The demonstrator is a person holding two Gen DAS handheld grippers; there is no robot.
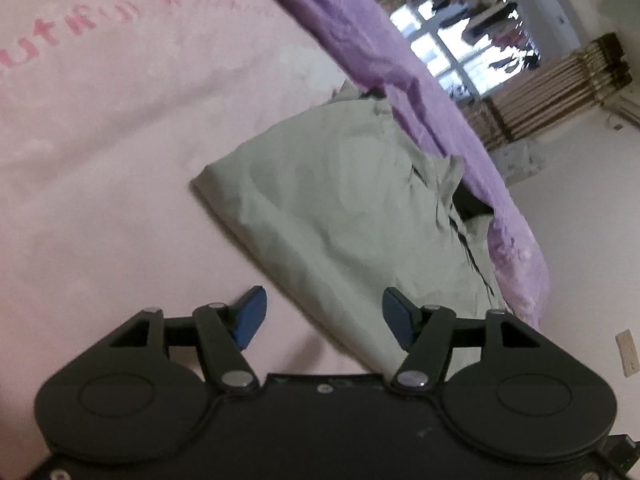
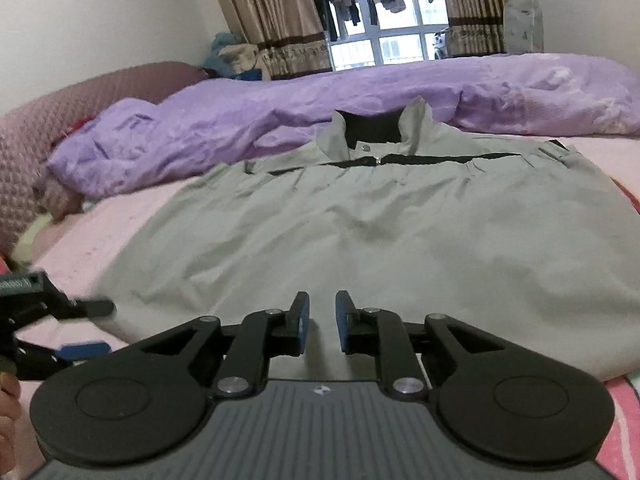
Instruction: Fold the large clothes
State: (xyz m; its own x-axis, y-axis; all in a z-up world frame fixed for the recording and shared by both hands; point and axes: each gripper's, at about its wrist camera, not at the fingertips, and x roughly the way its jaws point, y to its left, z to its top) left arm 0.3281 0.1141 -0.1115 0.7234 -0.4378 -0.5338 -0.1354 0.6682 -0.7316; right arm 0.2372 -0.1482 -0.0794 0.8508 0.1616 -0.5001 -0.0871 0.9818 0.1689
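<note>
A large grey jacket (image 2: 380,232) with black trim lies flat on the bed, front up, its collar (image 2: 376,128) at the far side. My right gripper (image 2: 322,320) hovers over the near hem, its blue pads a narrow gap apart with nothing between them. In the tilted left wrist view the jacket (image 1: 340,208) shows a folded side edge and corner. My left gripper (image 1: 322,316) is open wide just above that edge, pads not touching cloth. It also shows at the left edge of the right wrist view as the left gripper (image 2: 90,328), beside the jacket's near left corner.
The jacket rests on a pink sheet (image 1: 100,160). A crumpled purple duvet (image 2: 280,112) runs along the far side, right behind the collar. A padded headboard (image 2: 32,140) stands at the left. Curtains and a window (image 2: 392,40) lie beyond. A person's hand (image 2: 8,400) shows at bottom left.
</note>
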